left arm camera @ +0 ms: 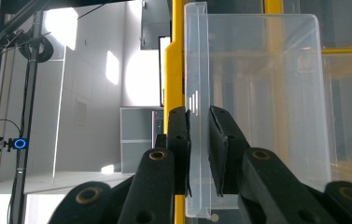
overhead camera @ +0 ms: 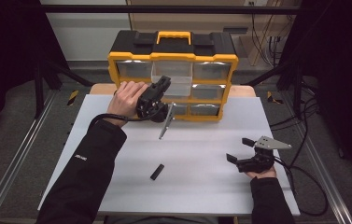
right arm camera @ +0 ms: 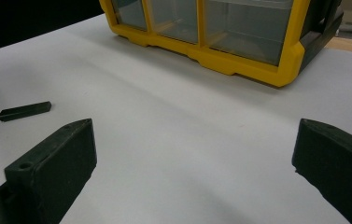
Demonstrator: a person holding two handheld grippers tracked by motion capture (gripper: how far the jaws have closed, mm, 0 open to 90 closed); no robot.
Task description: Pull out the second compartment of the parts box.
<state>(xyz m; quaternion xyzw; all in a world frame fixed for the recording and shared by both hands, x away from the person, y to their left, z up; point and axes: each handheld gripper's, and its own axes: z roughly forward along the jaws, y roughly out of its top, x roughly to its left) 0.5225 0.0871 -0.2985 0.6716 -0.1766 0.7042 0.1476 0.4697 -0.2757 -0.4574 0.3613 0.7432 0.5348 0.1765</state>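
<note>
Nearest to the person, the right hand-held gripper [overhead camera: 238, 149] rests low on the white surface [overhead camera: 201, 186] with its jaws wide apart and nothing between them. A little further to the left, a small black bar [overhead camera: 157, 171] lies flat on the surface, well apart from both grippers. Beyond it, the left hand-held gripper [overhead camera: 164, 84] is raised in front of the yellow and black drawer organizer [overhead camera: 172, 57] at the far edge, and its jaws are clamped on the front wall of a clear plastic drawer [left arm camera: 257, 93]. This drawer sits in the upper middle compartment and stands partly out of the frame. In the left gripper view, the pads [left arm camera: 180, 140] press on both sides of the thin wall, near its lower edge. The drawer looks light and stiff, but its plastic is smooth and probably slippery, and the thin wall may crack under hard pressure. I judge the front wall is the right place to hold it, with a straight, gentle pull.
</note>
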